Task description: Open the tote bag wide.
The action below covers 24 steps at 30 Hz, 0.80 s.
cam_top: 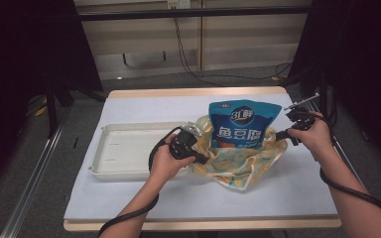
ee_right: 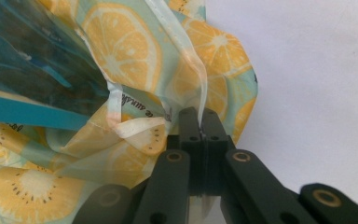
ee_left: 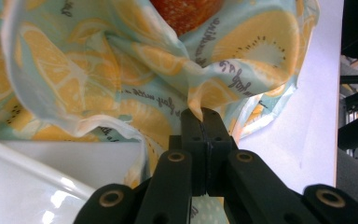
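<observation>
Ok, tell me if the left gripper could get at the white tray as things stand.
Probably yes, but not right away. The white tray lies just beside the left gripper with nothing between them, yet its fingers are shut on the lemon-print bag, so it would have to let go first.

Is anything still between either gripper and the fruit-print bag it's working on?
Nothing visible. The left gripper and the right gripper are each shut directly on the edge of the fruit-print bag, which holds the blue snack pouch.
</observation>
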Motion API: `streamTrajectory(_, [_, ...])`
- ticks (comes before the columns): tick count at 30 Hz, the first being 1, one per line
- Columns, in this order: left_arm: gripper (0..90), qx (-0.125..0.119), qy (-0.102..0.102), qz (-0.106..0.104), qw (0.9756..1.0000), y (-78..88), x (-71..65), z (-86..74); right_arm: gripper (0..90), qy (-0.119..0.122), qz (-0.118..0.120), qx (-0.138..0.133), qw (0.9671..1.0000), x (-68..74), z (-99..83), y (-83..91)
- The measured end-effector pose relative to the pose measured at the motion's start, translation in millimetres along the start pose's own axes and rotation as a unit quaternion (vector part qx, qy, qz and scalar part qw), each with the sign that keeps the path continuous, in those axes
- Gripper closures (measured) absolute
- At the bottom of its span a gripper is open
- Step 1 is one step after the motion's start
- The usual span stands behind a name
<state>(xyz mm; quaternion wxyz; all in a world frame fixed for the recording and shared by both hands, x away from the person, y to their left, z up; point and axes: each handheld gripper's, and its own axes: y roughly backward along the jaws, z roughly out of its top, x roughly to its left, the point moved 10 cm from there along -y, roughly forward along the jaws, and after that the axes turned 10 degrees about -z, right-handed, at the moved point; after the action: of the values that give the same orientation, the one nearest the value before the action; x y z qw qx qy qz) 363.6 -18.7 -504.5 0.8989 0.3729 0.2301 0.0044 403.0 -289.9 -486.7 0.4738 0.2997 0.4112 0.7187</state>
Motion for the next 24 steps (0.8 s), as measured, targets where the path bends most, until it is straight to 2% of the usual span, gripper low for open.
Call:
streamTrajectory(4, [87.2, -0.002, 0.01, 0.0, 0.9999, 1.5, 0.3, -0.2, 83.2, -0.003, 0.002, -0.003, 1.0, 2.7, 0.0, 4.8])
streamTrajectory(6, [80.1, 0.007, 0.011, 0.003, 0.9999, 2.2, 1.0, -2.0, 76.2, 0.002, 0.001, -0.008, 1.0, 3.6, 0.5, 7.1])
streamTrajectory(9, [65.4, -0.005, 0.013, -0.001, 0.9999, 3.1, 1.5, 0.0, 64.5, 0.01, -0.008, -0.01, 0.9999, 4.2, 0.5, 9.6])
streamTrajectory(10, [62.4, -0.002, 0.014, 0.015, 0.9998, 5.7, 3.3, 0.1, 61.8, 0.014, -0.009, -0.011, 0.9998, 5.2, 0.4, 10.9])
streamTrajectory(11, [58.1, 0.004, 0.02, 0.021, 0.9996, 7.5, 3.3, -0.4, 57.6, 0.02, -0.013, -0.014, 0.9996, 4.9, 0.5, 11.8])
streamTrajectory(12, [56.5, -0.005, 0.016, 0.003, 0.9998, 7.8, 1.4, 1.1, 53.9, 0.023, -0.016, -0.017, 0.9995, 5.3, 0.6, 12.6])
streamTrajectory(13, [52.7, -0.001, 0.021, 0.01, 0.9997, 9.6, 1.3, 0.7, 48.2, 0.023, -0.021, -0.018, 0.9993, 4.9, 0.5, 14.2])
streamTrajectory(14, [49.6, -0.005, 0.018, 0.005, 0.9998, 10.6, 1.0, 1.6, 45.2, 0.024, -0.027, -0.021, 0.9991, 4.0, 0.5, 15.7])
streamTrajectory(15, [47.1, 0.0, 0.02, 0.026, 0.9995, 12.8, 2.9, 1.4, 42.3, 0.029, -0.026, -0.022, 0.999, 4.1, 0.0, 16.9])
streamTrajectory(16, [44.0, -0.013, 0.021, 0.009, 0.9997, 12.0, 1.2, 3.4, 39.4, 0.03, -0.024, -0.023, 0.999, 4.5, -0.3, 18.5])
streamTrajectory(17, [40.2, -0.017, 0.025, 0.01, 0.9995, 12.9, 1.4, 4.2, 36.3, 0.029, -0.028, -0.026, 0.9989, 3.9, -0.3, 20.4])
streamTrajectory(19, [31.2, -0.009, 0.02, 0.019, 0.9996, 15.9, 3.1, 4.3, 31.3, 0.03, -0.023, -0.034, 0.9987, 5.5, -0.2, 24.5])
streamTrajectory(22, [24.1, -0.021, 0.024, 0.011, 0.9994, 16.6, 2.2, 7.0, 26.8, 0.026, -0.013, -0.044, 0.9986, 9.4, -0.6, 29.6])
streamTrajectory(24, [20.6, -0.016, 0.023, 0.022, 0.9994, 19.6, 3.8, 7.6, 22.8, 0.027, -0.005, -0.052, 0.9983, 11.6, -0.5, 32.2])
